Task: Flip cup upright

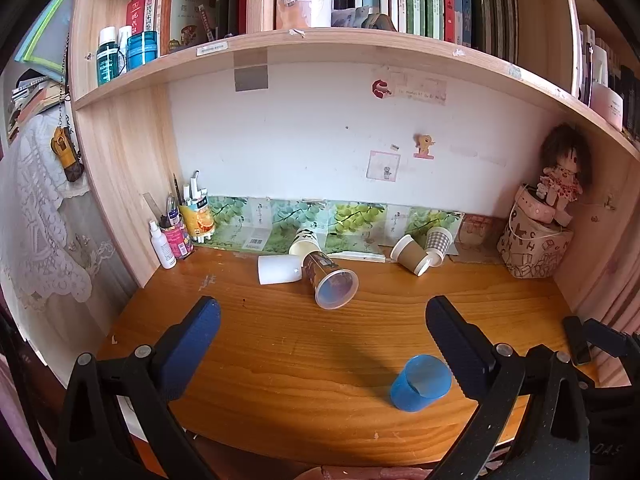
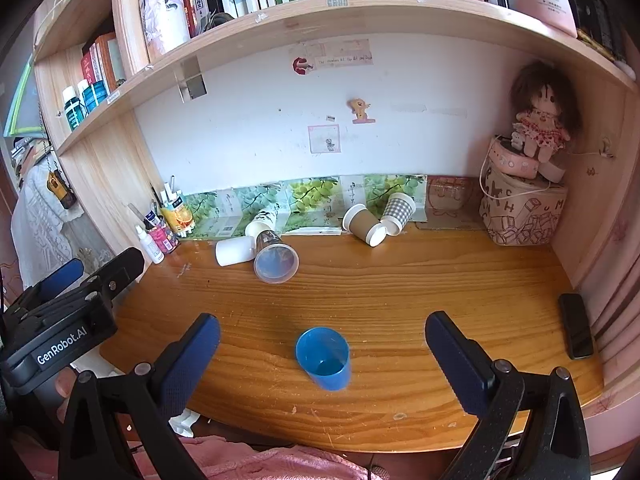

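Note:
A blue plastic cup point(image 2: 323, 358) stands upright, mouth up, near the front of the wooden desk point(image 2: 400, 292); it also shows in the left wrist view point(image 1: 420, 382). My right gripper point(image 2: 322, 326) is open and empty, its fingers on either side of the cup and a little short of it. My left gripper point(image 1: 322, 312) is open and empty, to the left of the cup. Several cups lie on their sides at the back: a clear one point(image 2: 276, 261), a white one point(image 2: 234, 251), a brown one point(image 2: 365, 226) and a checked one point(image 2: 396, 210).
A black phone point(image 2: 576, 330) lies at the desk's right edge. A patterned bag with a doll point(image 2: 524, 208) stands in the back right corner. Pen holders and a small white bottle point(image 2: 150, 244) stand at the back left. A bookshelf point(image 2: 320, 16) hangs overhead.

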A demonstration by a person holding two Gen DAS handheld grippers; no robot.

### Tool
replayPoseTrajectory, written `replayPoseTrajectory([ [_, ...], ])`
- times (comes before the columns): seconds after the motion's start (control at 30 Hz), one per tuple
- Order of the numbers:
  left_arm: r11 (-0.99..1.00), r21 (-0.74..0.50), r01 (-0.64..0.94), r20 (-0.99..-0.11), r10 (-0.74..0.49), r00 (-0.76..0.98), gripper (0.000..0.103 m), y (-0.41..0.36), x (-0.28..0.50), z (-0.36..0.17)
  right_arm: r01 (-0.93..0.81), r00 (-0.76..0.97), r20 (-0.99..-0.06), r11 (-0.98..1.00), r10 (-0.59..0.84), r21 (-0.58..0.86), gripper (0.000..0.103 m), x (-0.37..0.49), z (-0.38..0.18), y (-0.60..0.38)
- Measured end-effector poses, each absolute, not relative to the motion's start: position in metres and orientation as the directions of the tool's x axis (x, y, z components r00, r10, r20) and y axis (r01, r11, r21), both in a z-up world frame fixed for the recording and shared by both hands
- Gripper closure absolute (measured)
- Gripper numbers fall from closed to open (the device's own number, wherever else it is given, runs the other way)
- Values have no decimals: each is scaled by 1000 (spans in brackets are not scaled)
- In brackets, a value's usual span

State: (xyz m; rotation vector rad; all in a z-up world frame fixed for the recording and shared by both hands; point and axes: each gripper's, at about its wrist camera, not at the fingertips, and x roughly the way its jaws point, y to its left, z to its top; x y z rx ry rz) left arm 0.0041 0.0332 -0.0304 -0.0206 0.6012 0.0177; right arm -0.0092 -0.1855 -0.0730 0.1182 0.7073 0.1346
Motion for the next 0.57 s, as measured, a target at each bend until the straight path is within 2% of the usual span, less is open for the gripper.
replayPoseTrajectory([
  [0.57,1000,-13,-28,-575,16,818,1,28,7,-33,-100,742,-646,982,179,157,0,-2,-75,-188],
])
